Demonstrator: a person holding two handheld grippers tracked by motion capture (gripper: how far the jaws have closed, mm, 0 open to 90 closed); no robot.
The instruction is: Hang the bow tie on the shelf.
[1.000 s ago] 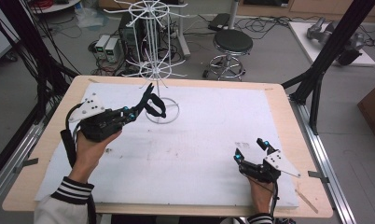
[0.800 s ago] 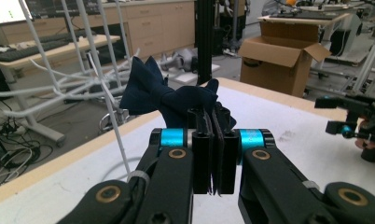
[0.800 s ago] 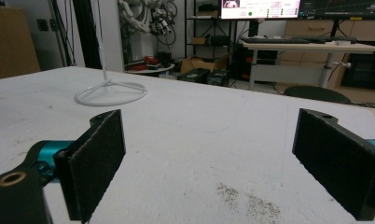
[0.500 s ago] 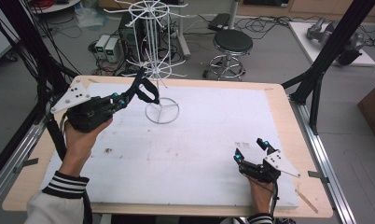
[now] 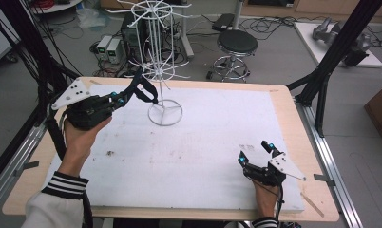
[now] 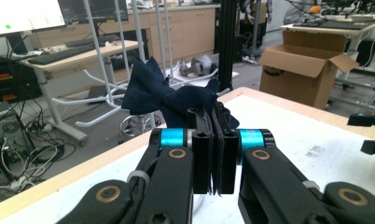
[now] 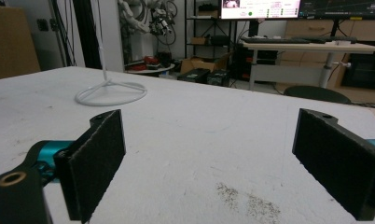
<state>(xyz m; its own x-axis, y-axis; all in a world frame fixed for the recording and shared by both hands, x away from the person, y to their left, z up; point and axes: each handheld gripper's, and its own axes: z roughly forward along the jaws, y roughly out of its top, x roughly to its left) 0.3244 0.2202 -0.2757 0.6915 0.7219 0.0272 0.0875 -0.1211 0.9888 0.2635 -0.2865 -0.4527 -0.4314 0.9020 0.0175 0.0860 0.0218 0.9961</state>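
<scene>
In the high view, the left gripper [image 5: 140, 84] sits at the upper left of the frame, its jaws clamped tight on a dark navy bow tie [image 5: 145, 91]. Over the last second it has lifted off the white worktop [image 5: 203, 142] and moved up and leftward in the frame, so the bow tie now hangs beside the lower arms of the white wire rack [image 5: 161, 71], left of its pole. In the left gripper view the bow tie [image 6: 169, 95] fans out just past the closed jaws, with rack arms behind it. This looks like the approach to hanging it; it is not yet on an arm. The right gripper [image 5: 256, 153] rests at lower right, jaws wide apart and empty, unmoved.
</scene>
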